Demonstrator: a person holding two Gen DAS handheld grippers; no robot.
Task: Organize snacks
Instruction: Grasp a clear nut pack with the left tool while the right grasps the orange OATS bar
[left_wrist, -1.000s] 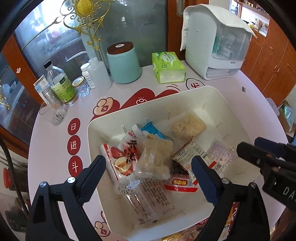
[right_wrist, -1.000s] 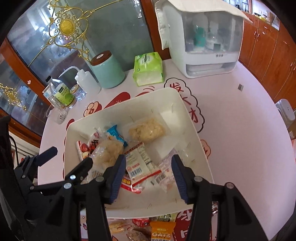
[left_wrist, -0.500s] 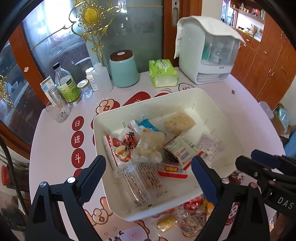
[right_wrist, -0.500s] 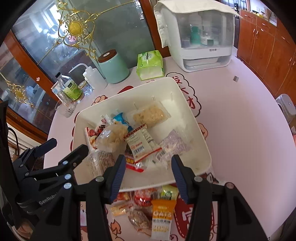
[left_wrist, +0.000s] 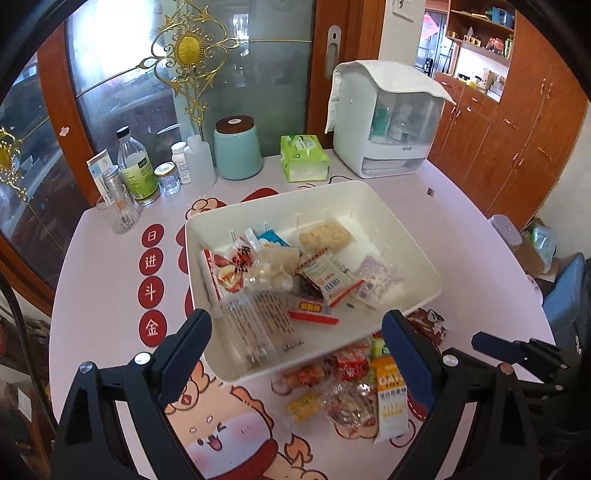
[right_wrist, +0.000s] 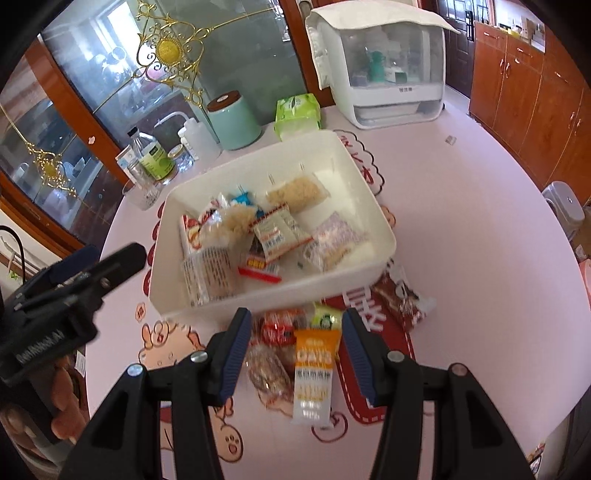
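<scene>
Both grippers have pulled back from the white bin (left_wrist: 424, 254), uncovering loose snacks (left_wrist: 343, 391) just in front of it. Roughly half the packets already lie inside; the pile remains. Left gripper (left_wrist: 295, 354) spread wide, empty. Right gripper (right_wrist: 295, 350) released, hovering over the orange oats packet (right_wrist: 316, 373).

In the left wrist view a bin (left_wrist: 402, 221) sits mid-frame on the table (left_wrist: 480, 236), with packets (left_wrist: 295, 273) heaped in its left half. Below its near rim, loose snacks (left_wrist: 351, 391) lie on the table. Bottles (left_wrist: 136, 173), a jar (left_wrist: 236, 147) and a tissue pack (left_wrist: 303, 162) line the upper edge; a cabinet box (left_wrist: 391, 122) stands at upper right.
</scene>
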